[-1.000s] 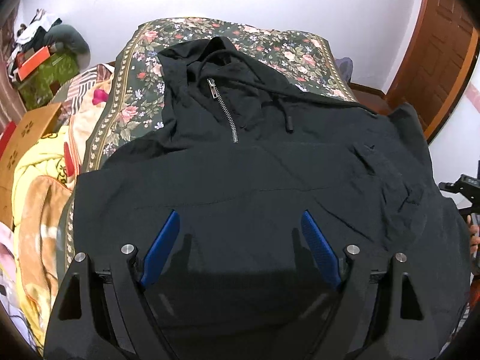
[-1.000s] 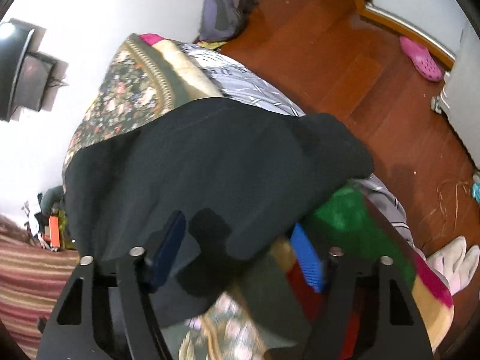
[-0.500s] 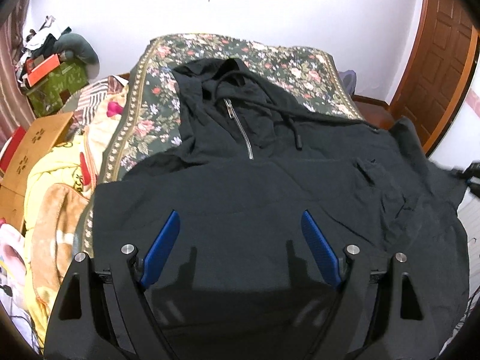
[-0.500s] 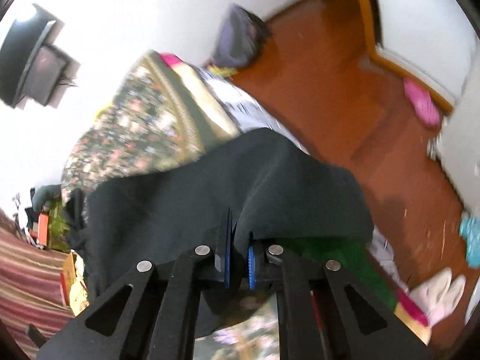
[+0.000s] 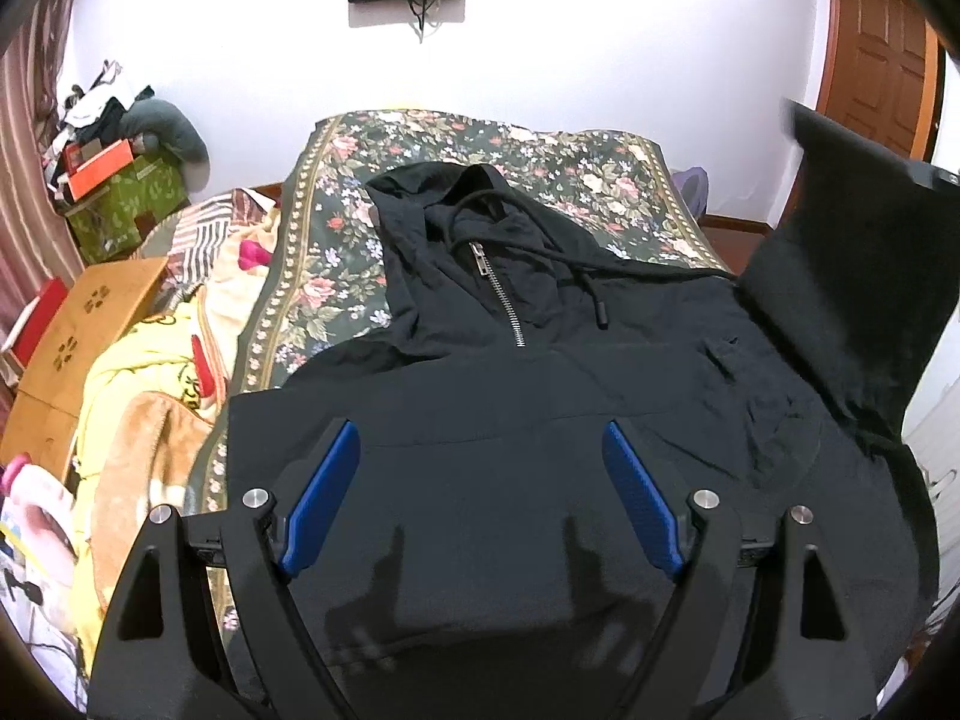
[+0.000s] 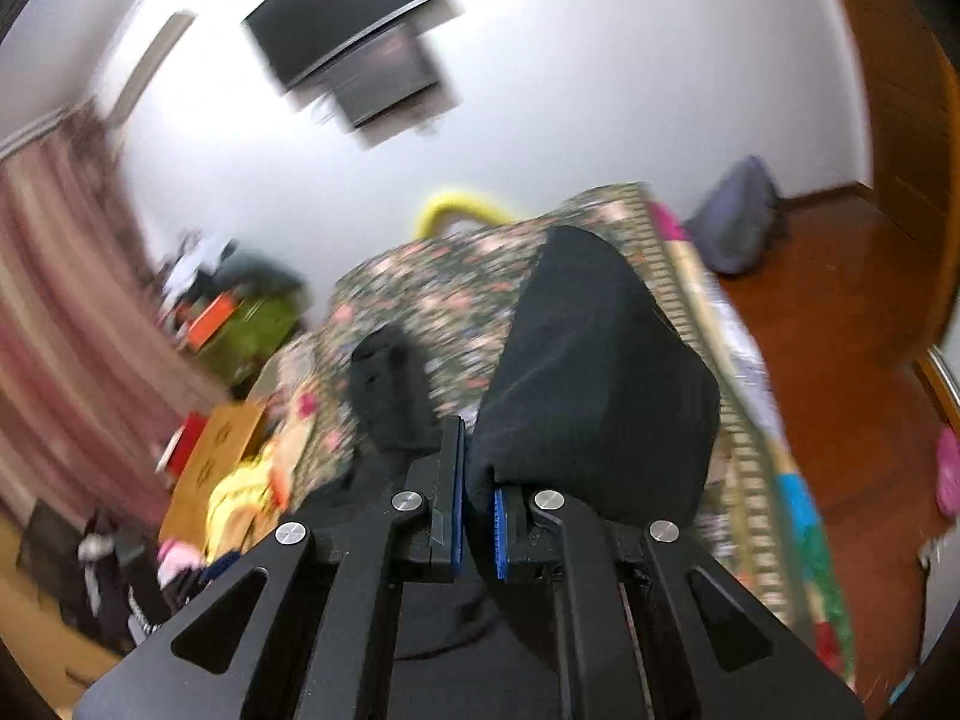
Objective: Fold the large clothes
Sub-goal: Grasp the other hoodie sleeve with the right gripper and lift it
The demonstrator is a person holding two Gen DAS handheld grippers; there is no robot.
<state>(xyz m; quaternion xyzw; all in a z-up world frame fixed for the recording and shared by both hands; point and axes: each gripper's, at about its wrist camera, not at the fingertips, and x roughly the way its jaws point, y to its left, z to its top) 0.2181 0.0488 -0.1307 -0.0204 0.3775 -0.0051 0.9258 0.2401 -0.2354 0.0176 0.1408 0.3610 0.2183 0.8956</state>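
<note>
The right gripper point(image 6: 477, 504), open a second ago, is now clenched on the black fabric sleeve point(image 6: 594, 372) and has lifted it off the floral bedspread point(image 5: 336, 264). The left gripper point(image 5: 480, 492) stays released above the black zip hoodie point(image 5: 540, 420) spread on the bed, so the sleeve fold inward has likely begun.

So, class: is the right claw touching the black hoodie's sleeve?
Touching. The right wrist view shows the right claw shut on the sleeve, with black fabric pinched between its blue pads.
</note>
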